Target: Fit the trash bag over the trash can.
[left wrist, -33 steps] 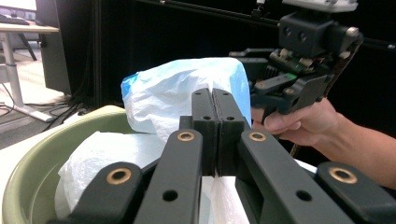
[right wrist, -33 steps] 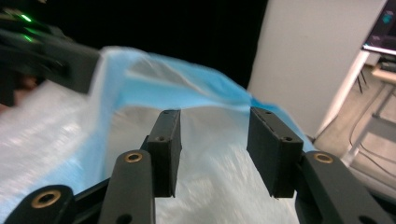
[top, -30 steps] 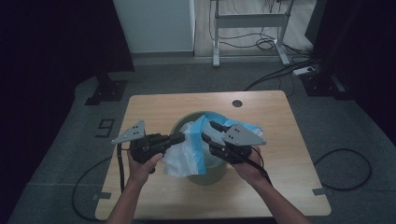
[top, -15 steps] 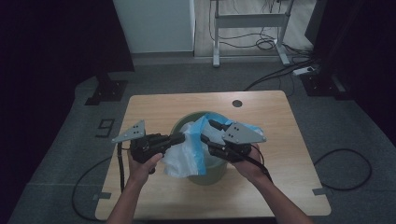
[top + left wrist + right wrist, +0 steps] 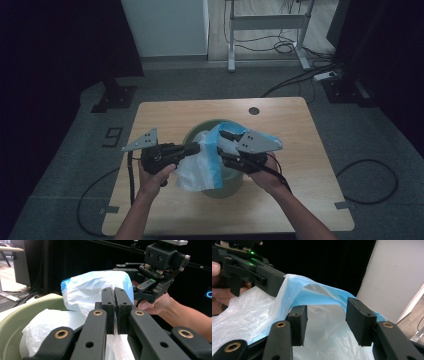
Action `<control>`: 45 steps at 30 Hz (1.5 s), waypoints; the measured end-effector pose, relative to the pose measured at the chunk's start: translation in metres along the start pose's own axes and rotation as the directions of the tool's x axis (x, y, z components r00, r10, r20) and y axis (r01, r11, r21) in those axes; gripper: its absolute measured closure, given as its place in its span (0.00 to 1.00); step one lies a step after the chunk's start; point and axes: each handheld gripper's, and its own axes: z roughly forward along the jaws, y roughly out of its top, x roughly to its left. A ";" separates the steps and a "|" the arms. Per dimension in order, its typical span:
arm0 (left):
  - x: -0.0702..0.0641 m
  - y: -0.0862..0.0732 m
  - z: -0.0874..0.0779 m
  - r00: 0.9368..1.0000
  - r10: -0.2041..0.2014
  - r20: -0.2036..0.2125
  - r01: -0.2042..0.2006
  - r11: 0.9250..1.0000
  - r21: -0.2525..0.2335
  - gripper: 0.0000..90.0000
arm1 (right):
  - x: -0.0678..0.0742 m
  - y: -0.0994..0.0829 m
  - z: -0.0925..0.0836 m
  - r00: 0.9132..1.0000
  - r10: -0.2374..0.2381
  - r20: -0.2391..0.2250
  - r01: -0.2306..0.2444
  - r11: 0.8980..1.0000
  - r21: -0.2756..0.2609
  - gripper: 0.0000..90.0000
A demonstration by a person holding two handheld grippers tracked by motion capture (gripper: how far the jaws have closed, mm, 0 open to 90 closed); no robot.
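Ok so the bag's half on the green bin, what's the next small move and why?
Probably carry the right gripper outward to stretch the bag's blue hem toward the bin rim. The left gripper is shut on the bag, anchoring it, while the right jaws stand apart with the hem draped over them, just closing a little, pinching nothing.
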 end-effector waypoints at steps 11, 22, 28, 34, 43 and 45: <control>0.000 -0.001 0.001 1.000 -0.006 0.007 0.006 1.000 -0.013 0.95 | 0.003 0.001 0.005 1.000 -0.007 -0.002 0.007 1.000 0.003 0.92; 0.004 -0.004 -0.009 0.999 -0.027 -0.036 0.023 0.994 -0.111 0.95 | 0.003 -0.006 0.000 1.000 0.007 0.026 -0.007 1.000 0.013 0.99; 0.008 -0.006 -0.020 0.996 -0.033 -0.089 0.018 0.986 -0.167 0.98 | -0.001 -0.013 -0.012 0.998 0.021 0.062 -0.023 0.999 0.030 0.99; 0.010 -0.010 -0.025 0.986 -0.035 -0.166 0.000 0.978 -0.206 1.00 | -0.011 -0.022 -0.027 0.992 0.018 0.126 -0.024 0.998 0.051 0.99; 0.023 -0.010 -0.018 0.971 -0.056 -0.231 0.001 0.972 -0.233 1.00 | -0.036 -0.027 -0.040 0.975 0.012 0.221 -0.028 0.997 0.070 0.99; 0.026 -0.008 -0.015 0.968 -0.050 -0.245 -0.008 0.973 -0.231 1.00 | -0.045 -0.026 -0.039 0.970 0.015 0.242 -0.034 0.997 0.074 0.99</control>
